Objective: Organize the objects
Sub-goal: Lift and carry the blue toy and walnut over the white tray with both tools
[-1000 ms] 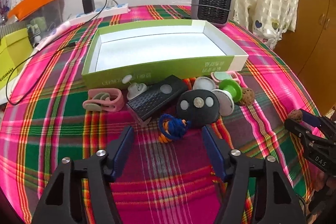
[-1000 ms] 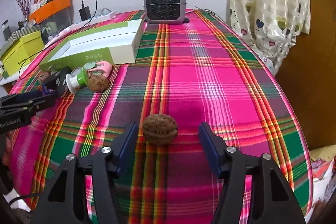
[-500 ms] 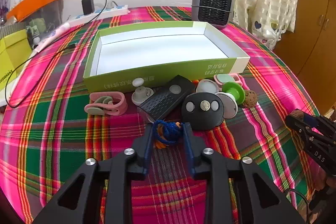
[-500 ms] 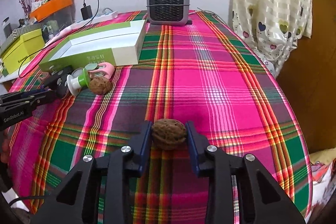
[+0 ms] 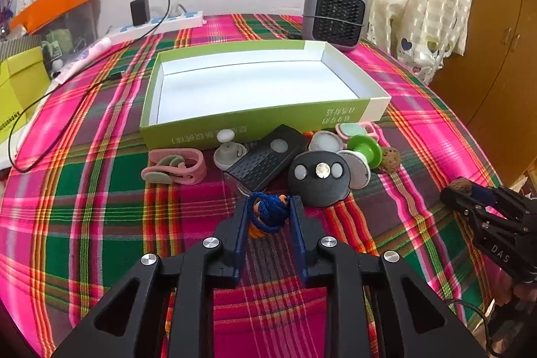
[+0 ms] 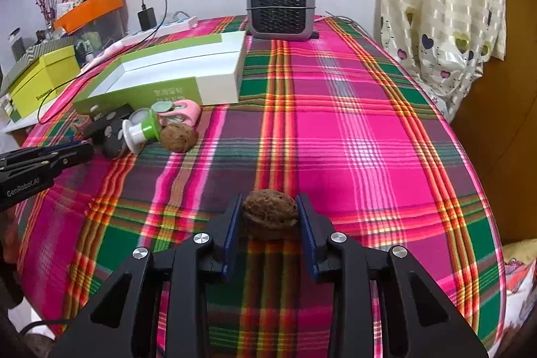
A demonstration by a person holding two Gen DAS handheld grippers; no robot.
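My left gripper [image 5: 268, 210] is shut on a blue and orange cord knot [image 5: 268, 214] just above the plaid cloth. My right gripper [image 6: 270, 213] is shut on a brown walnut [image 6: 270, 217]; it also shows at the right edge of the left wrist view [image 5: 470, 190]. An open green and white box [image 5: 255, 86] lies beyond, its inside bare. In front of it lie a pink clip [image 5: 174, 166], a black grater-like block [image 5: 265, 161], a round black remote [image 5: 319, 178], a green and white spool [image 5: 364, 153] and a second walnut [image 5: 389, 159].
A grey fan heater [image 5: 335, 14] stands behind the box. A power strip with charger [image 5: 151, 20] and its cable run at the back left, beside a yellow-green box [image 5: 20, 89]. A curtain and wooden cabinet are to the right of the table.
Both grippers have closed from wide open: the left onto the cord knot, the right onto the walnut. Both held things now sit slightly higher.
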